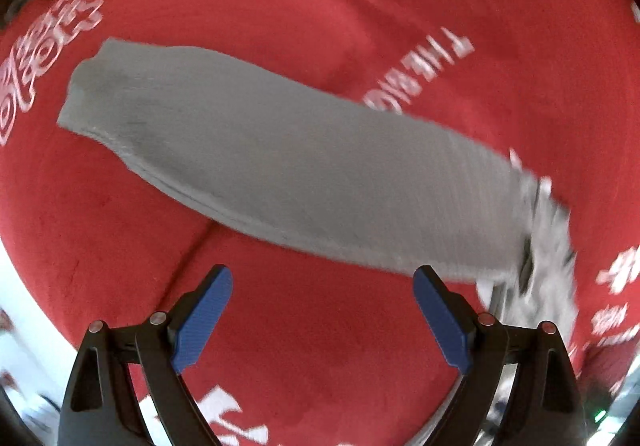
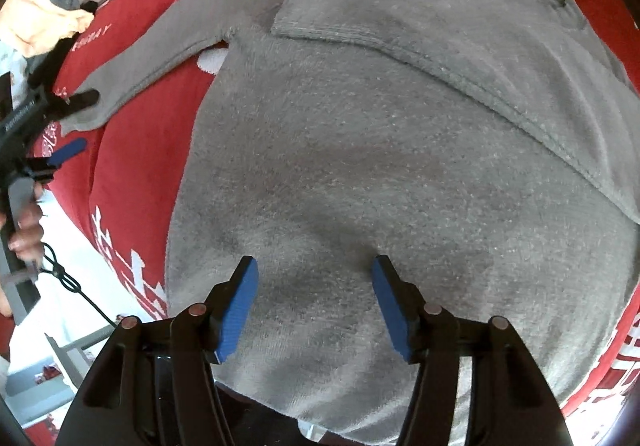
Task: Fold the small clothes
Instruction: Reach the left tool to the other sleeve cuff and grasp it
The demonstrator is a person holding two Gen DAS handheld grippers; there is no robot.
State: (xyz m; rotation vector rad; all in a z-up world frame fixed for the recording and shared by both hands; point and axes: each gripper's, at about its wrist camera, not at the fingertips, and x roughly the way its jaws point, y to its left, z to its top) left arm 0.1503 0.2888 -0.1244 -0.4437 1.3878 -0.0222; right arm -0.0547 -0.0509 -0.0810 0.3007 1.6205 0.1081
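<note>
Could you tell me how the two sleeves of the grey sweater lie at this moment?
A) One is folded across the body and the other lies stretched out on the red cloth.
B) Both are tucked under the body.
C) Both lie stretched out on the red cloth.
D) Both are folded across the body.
A: on the grey sweater, one sleeve lies folded across the body, while the other sleeve stretches out flat on the red cloth.
</note>
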